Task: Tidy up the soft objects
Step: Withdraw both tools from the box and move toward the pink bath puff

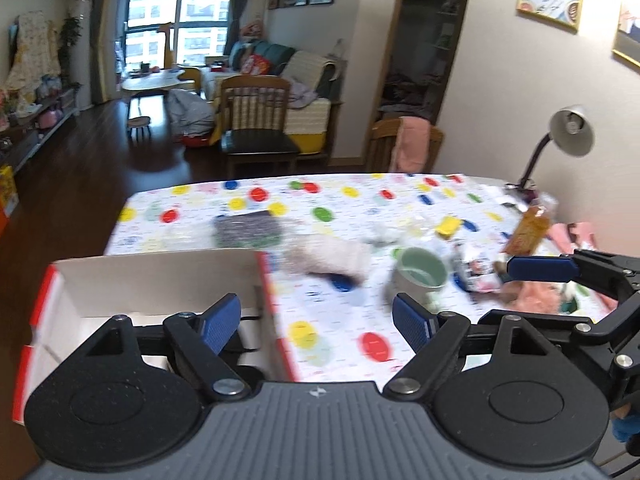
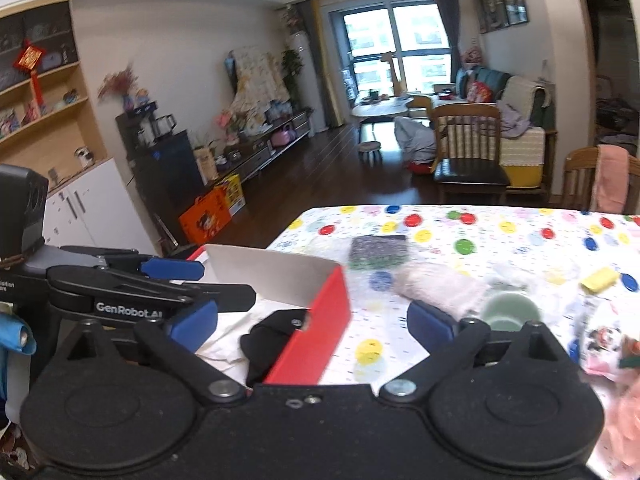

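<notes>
An open red-and-white cardboard box (image 1: pixel 160 276) stands at the near left edge of the table. It holds a black cloth (image 2: pixel 272 336) and a white cloth (image 2: pixel 220 344). My left gripper (image 1: pixel 316 320) hovers open over the box's right wall, with nothing between its fingers. My right gripper (image 2: pixel 312 320) is open too, above the red box wall (image 2: pixel 316 320), and it is empty. A fluffy pinkish-white soft thing (image 1: pixel 328 258) (image 2: pixel 436 284) lies on the cloth beyond both grippers. Behind it lies a dark speckled pad (image 1: pixel 244 230) (image 2: pixel 378 252). A yellow sponge (image 1: pixel 448 226) (image 2: pixel 600 278) lies further right.
A pale green mug (image 1: pixel 420 276) (image 2: pixel 508 312) stands right of the fluffy thing on the dotted tablecloth (image 1: pixel 340 208). Printed packets (image 2: pixel 600 344), pink fabric (image 1: pixel 536 298) and an orange carton (image 1: pixel 528 230) crowd the right side. A desk lamp (image 1: pixel 570 130) stands at the far right. Wooden chairs (image 1: pixel 256 120) stand beyond the table.
</notes>
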Available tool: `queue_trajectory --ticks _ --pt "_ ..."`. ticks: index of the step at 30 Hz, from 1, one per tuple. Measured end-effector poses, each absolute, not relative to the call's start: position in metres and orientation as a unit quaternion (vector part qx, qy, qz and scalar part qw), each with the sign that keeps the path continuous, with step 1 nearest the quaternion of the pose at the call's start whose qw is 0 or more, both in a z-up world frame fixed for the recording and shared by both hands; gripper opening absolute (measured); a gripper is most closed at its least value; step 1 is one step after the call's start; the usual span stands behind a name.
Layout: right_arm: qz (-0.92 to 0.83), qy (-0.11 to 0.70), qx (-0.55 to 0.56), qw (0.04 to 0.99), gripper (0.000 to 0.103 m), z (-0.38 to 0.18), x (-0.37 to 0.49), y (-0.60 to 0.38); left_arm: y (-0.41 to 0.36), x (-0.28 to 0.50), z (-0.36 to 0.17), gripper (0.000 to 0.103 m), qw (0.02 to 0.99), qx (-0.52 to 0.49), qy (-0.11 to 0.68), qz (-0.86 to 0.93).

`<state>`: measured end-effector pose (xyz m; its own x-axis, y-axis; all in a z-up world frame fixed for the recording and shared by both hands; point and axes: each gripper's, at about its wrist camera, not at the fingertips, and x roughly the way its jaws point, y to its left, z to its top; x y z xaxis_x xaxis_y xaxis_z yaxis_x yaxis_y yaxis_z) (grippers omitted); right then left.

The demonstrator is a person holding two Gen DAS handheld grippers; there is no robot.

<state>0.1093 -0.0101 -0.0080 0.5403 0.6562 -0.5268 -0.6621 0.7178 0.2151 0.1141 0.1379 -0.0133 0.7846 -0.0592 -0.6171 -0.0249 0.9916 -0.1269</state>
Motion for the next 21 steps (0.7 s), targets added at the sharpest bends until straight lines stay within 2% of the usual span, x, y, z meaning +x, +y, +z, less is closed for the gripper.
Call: queue_trajectory --ticks 8,14,21 --pt "0.331 0.297 0.012 0.895 0.103 -0.014 0.119 -0.087 0.071 0.130 -0.016 0.084 0.942 -0.076 0.323 -0.048" --pt "0.294 0.296 0.022 0.909 0.103 -0.021 0.130 -0.147 0.017 0.146 -0.019 0.102 0.941 -0.077 0.319 -0.085" --pt "0.254 0.301 0.014 0.919 0.103 -0.034 0.148 -0.213 -0.045 0.168 -0.028 0.102 0.940 -0.058 0.313 -0.119"
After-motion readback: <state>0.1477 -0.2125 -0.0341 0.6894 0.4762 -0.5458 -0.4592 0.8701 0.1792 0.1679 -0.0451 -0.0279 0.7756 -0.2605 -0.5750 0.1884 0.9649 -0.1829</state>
